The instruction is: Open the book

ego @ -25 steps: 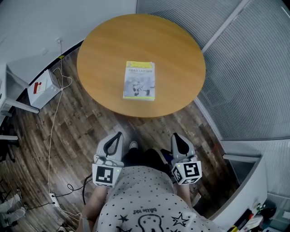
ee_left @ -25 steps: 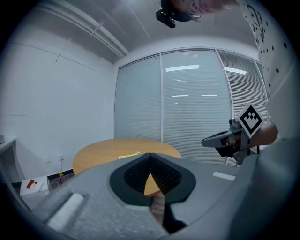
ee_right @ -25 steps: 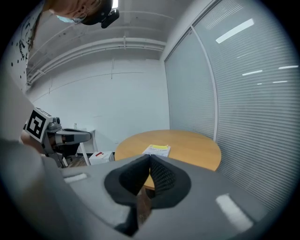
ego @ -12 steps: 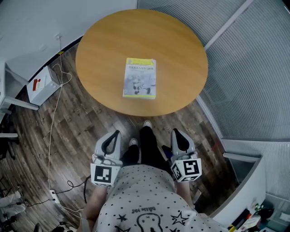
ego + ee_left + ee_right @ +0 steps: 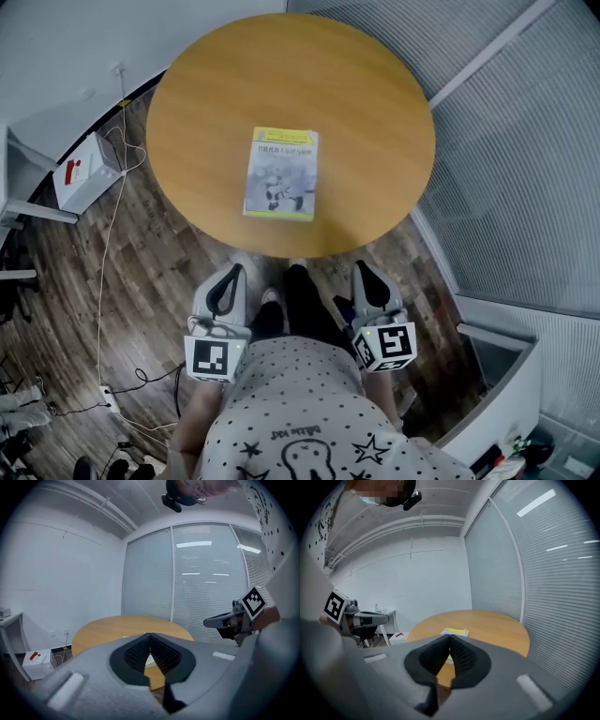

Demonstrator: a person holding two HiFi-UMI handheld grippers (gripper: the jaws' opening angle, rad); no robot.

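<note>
Your left tongs [image 5: 234, 274] and right tongs [image 5: 364, 272] were both clenched on nothing, short of the round worktop [image 5: 347, 94]. The closed book [image 5: 280, 174] lay flat on it, toward your side.

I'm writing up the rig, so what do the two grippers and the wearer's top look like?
Both the left gripper and right gripper are light grey rounded shells with black ribbed pads inside the jaws. Each carries a white cube with black square markers. The person wears a pale shirt printed with black dots and stars.
</note>
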